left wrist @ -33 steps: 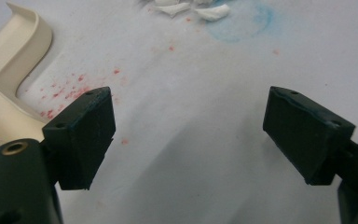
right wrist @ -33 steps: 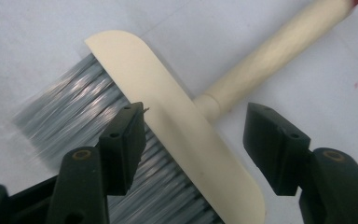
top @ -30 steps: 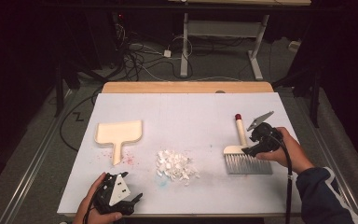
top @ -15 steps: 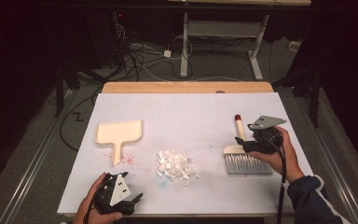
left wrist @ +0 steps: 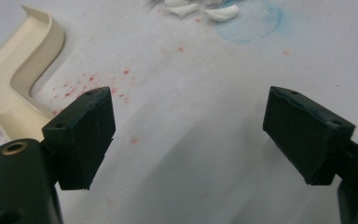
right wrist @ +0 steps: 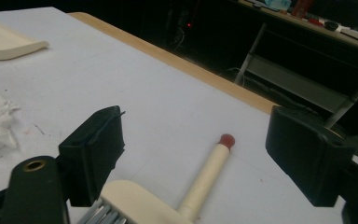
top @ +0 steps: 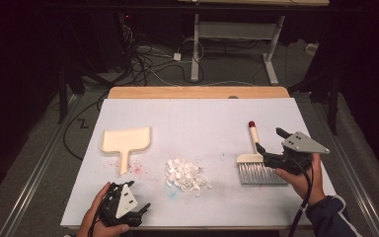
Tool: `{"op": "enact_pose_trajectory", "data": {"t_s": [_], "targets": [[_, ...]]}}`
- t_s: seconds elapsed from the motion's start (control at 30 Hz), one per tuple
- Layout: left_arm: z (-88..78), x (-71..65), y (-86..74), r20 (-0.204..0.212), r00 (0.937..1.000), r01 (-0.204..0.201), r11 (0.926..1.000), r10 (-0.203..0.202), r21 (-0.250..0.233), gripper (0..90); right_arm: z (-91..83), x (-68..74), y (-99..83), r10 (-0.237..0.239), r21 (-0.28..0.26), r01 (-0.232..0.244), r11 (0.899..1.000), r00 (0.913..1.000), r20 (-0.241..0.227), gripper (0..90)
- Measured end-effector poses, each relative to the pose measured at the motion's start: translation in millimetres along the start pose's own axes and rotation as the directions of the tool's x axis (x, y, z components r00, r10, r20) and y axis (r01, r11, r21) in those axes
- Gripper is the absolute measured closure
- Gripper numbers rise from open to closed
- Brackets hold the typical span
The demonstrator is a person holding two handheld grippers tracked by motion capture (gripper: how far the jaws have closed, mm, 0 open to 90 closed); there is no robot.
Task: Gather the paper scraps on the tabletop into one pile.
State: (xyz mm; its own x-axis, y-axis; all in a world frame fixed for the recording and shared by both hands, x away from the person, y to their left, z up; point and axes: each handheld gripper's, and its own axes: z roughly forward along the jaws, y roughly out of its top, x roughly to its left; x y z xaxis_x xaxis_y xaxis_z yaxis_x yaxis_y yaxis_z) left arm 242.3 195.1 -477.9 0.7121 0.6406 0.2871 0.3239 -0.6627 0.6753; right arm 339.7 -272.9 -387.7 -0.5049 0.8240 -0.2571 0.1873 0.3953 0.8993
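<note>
**Brush lies free on the white table**

Hovering beside the brush [top: 257, 160], my right gripper [top: 271, 143] has just been opening its jaws; they stand wide apart, touching nothing. The brush lies flat on the table [top: 202, 118], bristles toward me, its red-tipped handle pointing away. My left gripper [top: 137, 195] sits at the near edge, jaws spread and empty. The dustpan [top: 126, 140] lies left of the white scraps [top: 185, 174].

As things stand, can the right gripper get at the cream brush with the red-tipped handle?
Probably yes. The right gripper sits beside the cream brush with the red-tipped handle, its jaws having just opened wide; the right gripper view shows the handle lying free between them on the white table, nothing blocking.
</note>
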Motion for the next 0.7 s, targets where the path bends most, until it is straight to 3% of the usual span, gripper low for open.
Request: {"op": "enact_pose_trajectory", "data": {"t_s": [0.3, 0.7], "targets": [[0.0, 0.8, 0.7, -0.009, 1.0000, 0.003, 1.0000, -0.003, -0.006, 15.7, -22.8, 12.2, -11.5, -0.072, -0.020, 0.072, 0.997, 0.9973, 0.016, 17.8], [-2.5, 4.5, 2.0, -0.054, 0.9983, 0.017, 0.9986, -0.019, -0.050, 15.7, -45.5, 19.0, -34.7, -0.095, -0.040, 0.096, 0.995, 0.9954, 0.014, 17.8]]}}
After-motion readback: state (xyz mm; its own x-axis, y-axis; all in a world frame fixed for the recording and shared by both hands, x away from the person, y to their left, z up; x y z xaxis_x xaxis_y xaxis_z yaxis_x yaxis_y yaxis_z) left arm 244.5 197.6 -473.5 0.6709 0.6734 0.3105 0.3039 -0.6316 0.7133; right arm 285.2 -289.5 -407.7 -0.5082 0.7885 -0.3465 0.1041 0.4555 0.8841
